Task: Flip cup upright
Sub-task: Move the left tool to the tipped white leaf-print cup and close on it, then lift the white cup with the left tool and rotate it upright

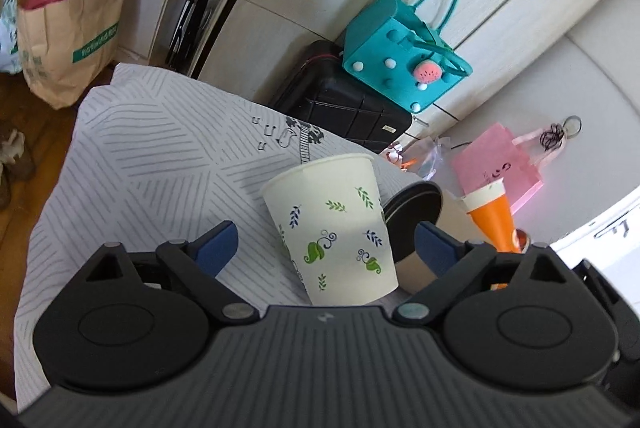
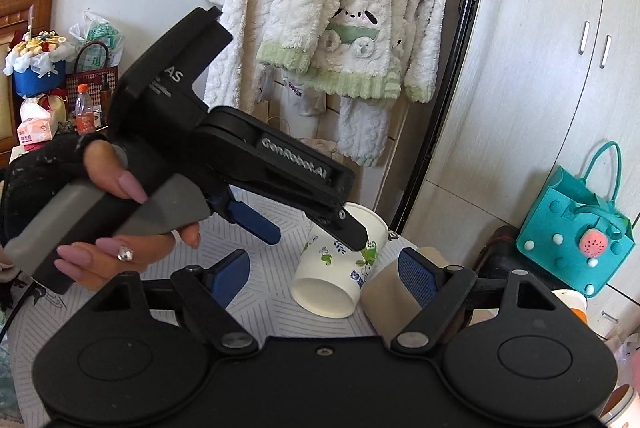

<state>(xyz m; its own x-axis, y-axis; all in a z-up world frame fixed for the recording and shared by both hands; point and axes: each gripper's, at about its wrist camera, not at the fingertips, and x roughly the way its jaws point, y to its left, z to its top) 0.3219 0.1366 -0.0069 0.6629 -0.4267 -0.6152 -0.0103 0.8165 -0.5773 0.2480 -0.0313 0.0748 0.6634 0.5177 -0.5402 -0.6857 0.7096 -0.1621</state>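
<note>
We've got the left gripper (image 1: 324, 244) spread wide around the cup (image 1: 334, 228), tilted at twelve o'clock on the cloth (image 1: 132, 147), right gripper (image 2: 324, 274) released too, and closing crooked could crush it.

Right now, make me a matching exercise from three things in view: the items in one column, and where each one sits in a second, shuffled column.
Items
1. white leaf-print paper cup
2. teal felt handbag
3. brown paper cup

Places
A. beside the leaf-print cup
B. between the open fingers of the left gripper
C. on the black hard-shell suitcase

Pairs: 1-B, 2-C, 3-A
</note>
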